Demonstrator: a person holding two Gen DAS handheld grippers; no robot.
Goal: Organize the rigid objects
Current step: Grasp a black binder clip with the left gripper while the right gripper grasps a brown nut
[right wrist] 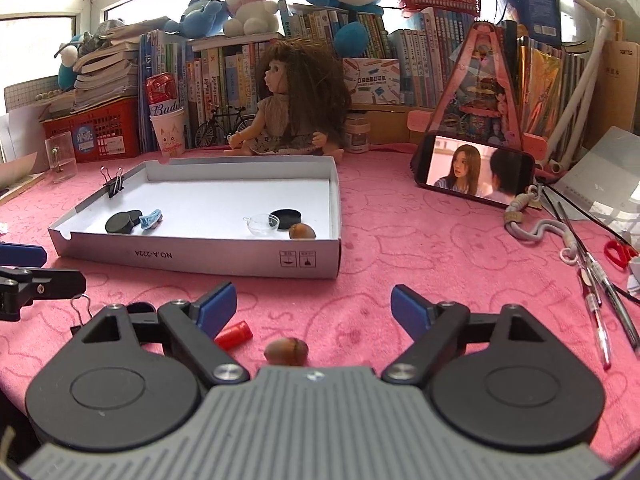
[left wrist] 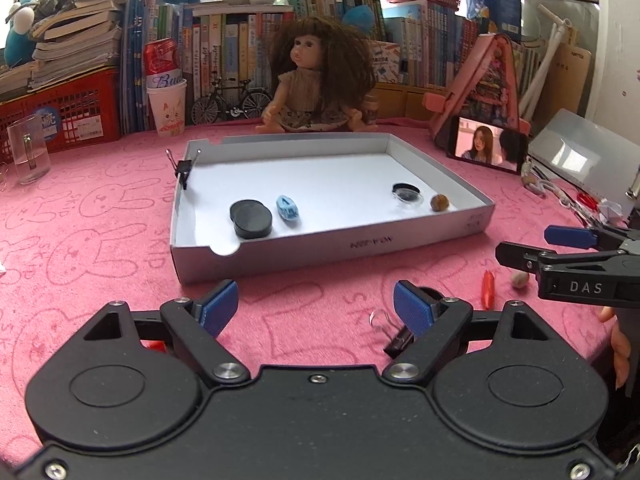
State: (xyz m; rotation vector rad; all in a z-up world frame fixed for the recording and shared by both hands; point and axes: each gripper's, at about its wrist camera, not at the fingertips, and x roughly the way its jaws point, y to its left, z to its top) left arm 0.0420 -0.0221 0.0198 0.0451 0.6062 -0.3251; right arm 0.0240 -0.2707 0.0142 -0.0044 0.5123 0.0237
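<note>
A shallow white cardboard tray [right wrist: 192,258] lies ahead of both tools, a black binder clip [right wrist: 114,184] clamped upright on its far left wall. Inside lie two overlapping black discs [right wrist: 122,222], a pale blue piece [right wrist: 151,218], a clear dish [right wrist: 262,224] against another black disc [right wrist: 286,218], and a brown nut [right wrist: 302,231]. Just before the right tool [right wrist: 312,308], a second nut [right wrist: 286,351], a red cylinder [right wrist: 234,334] and another binder clip [right wrist: 78,314] lie on the pink tabletop [right wrist: 440,264].

left gripper [left wrist: 316,306] jaws wide apart, right gripper [right wrist: 314,306] likewise, empty

Pink worktop cloth [right wrist: 420,248] printed with rabbit outlines; shallow white cardboard tray [right wrist: 200,258]; round black discs [left wrist: 251,219]; small red cylinder [right wrist: 234,334].
</note>
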